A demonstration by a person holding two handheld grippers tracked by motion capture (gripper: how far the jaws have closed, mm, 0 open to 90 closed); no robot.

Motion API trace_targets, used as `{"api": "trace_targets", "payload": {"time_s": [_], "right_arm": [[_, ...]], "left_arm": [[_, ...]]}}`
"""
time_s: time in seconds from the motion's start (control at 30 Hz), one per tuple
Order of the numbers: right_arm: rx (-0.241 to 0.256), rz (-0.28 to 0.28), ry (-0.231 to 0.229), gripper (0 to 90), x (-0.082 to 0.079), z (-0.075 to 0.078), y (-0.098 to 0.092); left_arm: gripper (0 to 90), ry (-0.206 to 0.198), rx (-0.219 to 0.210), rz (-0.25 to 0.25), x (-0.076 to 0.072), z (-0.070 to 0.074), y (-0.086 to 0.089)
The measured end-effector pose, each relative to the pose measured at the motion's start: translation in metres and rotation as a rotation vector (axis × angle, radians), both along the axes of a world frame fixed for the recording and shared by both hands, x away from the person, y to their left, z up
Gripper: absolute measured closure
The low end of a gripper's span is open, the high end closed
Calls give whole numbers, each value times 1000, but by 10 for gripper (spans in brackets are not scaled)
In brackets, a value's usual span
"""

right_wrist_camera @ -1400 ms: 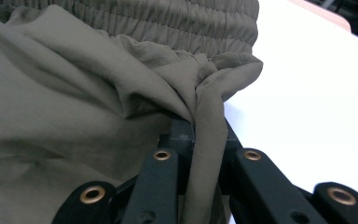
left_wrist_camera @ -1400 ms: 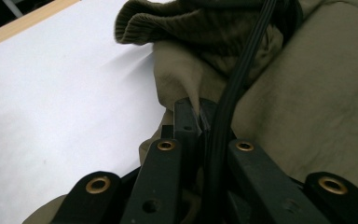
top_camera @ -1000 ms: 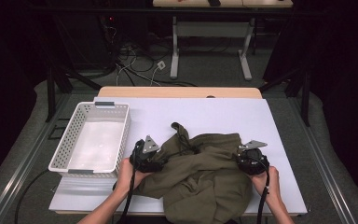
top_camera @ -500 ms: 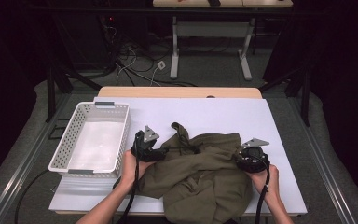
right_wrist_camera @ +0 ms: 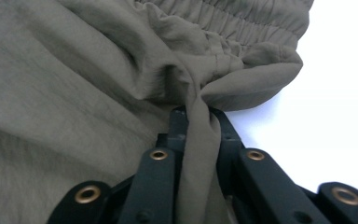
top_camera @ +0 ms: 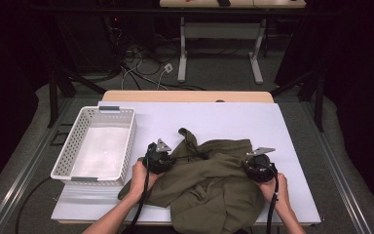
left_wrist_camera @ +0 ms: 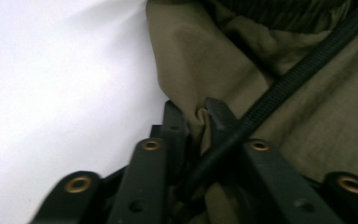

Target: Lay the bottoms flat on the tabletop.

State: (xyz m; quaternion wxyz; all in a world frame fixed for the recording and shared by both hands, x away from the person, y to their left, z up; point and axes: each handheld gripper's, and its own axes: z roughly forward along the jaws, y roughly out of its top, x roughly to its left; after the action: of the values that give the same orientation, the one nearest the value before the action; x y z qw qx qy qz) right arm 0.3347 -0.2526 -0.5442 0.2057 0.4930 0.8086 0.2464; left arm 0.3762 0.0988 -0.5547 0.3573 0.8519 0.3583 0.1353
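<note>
Garment [top_camera: 209,183]: matt olive woven cloth, creased. Basket [top_camera: 126,141]: white perforated plastic. Tabletop [top_camera: 233,122]: smooth matt white, wooden far edge.

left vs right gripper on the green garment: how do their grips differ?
The left gripper pinches a plain fold at the olive garment's edge, with a black cable across its jaws; the right gripper pinches a fold right below the gathered elastic band, nothing crossing it. In the high view the left gripper sits at the garment's left side near the white basket, the right at its right side. Both are shut on cloth.
</note>
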Motion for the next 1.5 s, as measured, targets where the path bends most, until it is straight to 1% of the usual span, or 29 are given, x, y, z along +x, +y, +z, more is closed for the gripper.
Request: {"api": "trace_targets", "payload": {"time_s": [0.07,0.13,0.17,0.27,0.3,0.33,0.37,0.4,0.43,0.5,0.53,0.57,0.6,0.63,0.7,0.73,0.77,0.83,0.9,0.93,0.97,1.0,1.1,1.13,1.17,1.27,1.37,1.43,1.5], "right_arm": [[-5,-6,-14,837,-1,2,0],[-8,-15,-50,841,-3,7,-2],[-9,-17,-68,842,-5,11,-3],[3,-36,-106,842,-9,21,-8],[2,-39,-124,842,-10,24,-10],[12,-42,-131,842,-11,26,-12],[18,-40,-131,841,-11,27,-13],[18,-42,-127,841,-12,27,-13],[12,-39,-118,841,-11,25,-13],[-25,-22,-82,835,-9,20,-10],[-37,-21,-42,823,-8,15,-9],[-44,-17,-24,800,-7,13,-10],[-44,-16,-2,759,-6,10,-11],[-38,-10,6,729,-6,10,-13],[-21,-10,-1,638,-7,14,-18],[-9,-16,-3,603,-7,16,-19],[10,-27,-11,544,-8,20,-22],[29,-54,-42,468,-9,25,-26],[45,-74,-62,441,-11,28,-28],[47,-80,-69,446,-11,29,-28],[49,-86,-68,463,-11,29,-28],[47,-86,-66,500,-11,28,-28],[40,-72,-37,659,-10,23,-25],[35,-67,-28,686,-10,21,-24],[21,-65,-6,726,-9,18,-23],[11,-65,15,785,-6,11,-22],[4,-65,18,814,-3,8,-21],[-3,-67,10,824,-2,7,-21],[-5,-65,-9,829,0,7,-21]], "left_arm": [[831,-30,-7,10,-3,3,2],[840,-55,-6,17,-7,8,4],[841,-68,-14,22,-10,11,5],[842,-93,-22,35,-17,20,12],[842,-96,-31,38,-20,23,15],[841,-95,-35,36,-23,26,17],[840,-89,-35,31,-26,29,19],[839,-73,-23,18,-28,30,19],[835,-63,-11,8,-28,29,19],[820,-46,-1,-8,-29,27,17],[795,-45,-2,-11,-28,27,18],[754,-49,-7,-6,-28,28,18],[664,-55,-2,-2,-27,30,18],[576,-58,-7,6,-26,33,18],[467,-79,-22,19,-25,38,19],[441,-99,-34,27,-25,43,19],[416,-111,-40,29,-24,46,18],[393,-147,-47,34,-24,53,17],[387,-165,-50,39,-21,55,14],[387,-162,-43,37,-20,55,13],[391,-152,-27,31,-17,51,11],[413,-138,-21,28,-14,47,10],[533,-77,10,-5,-6,32,7],[556,-53,29,-16,-3,24,6],[609,-37,41,-19,-2,18,5],[734,5,60,-37,0,5,2],[820,12,75,-53,-2,4,0],[841,25,71,-53,-5,5,1],[851,40,66,-53,-9,6,3]]}}
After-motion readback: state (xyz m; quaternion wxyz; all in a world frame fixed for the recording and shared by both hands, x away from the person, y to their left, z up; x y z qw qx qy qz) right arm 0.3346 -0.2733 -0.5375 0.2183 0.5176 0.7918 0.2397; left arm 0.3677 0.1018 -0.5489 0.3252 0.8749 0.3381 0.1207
